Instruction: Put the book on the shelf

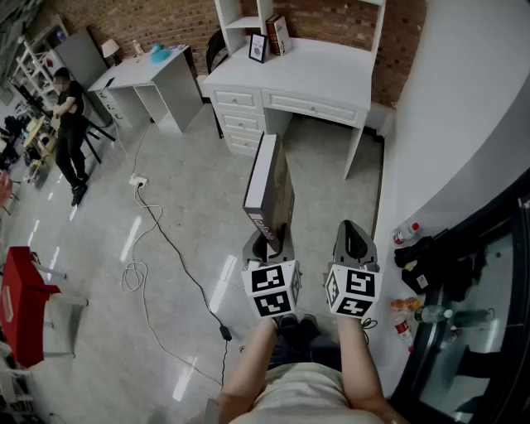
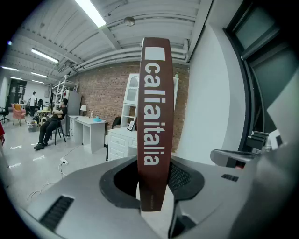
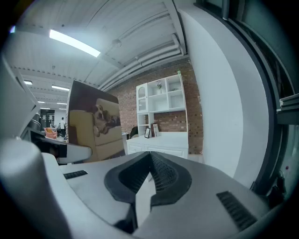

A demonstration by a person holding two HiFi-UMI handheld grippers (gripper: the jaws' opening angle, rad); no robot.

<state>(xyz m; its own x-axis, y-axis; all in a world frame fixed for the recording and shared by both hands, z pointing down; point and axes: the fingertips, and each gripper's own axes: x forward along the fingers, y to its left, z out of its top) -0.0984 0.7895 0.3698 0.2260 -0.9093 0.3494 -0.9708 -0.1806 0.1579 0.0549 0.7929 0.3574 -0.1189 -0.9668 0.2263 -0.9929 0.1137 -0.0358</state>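
Observation:
A large hardcover book (image 1: 269,186) with a dark brown spine (image 2: 154,121) stands upright in my left gripper (image 1: 267,240), whose jaws are shut on its lower end (image 2: 152,186). Its cover, showing a dog on a sofa, fills the left of the right gripper view (image 3: 93,123). My right gripper (image 1: 354,240) is beside it on the right, shut and empty (image 3: 149,161). Ahead stands the white desk with a shelf unit (image 1: 248,21); a framed picture (image 1: 258,47) and a leaning book (image 1: 278,35) rest on the desk top (image 3: 161,140).
A black cable (image 1: 166,248) and power strip (image 1: 137,180) lie on the grey floor. A second white desk (image 1: 145,79) stands at the back left, and a person (image 1: 68,116) stands near a chair. A curved white wall (image 1: 464,124) with bottles (image 1: 406,233) is at my right.

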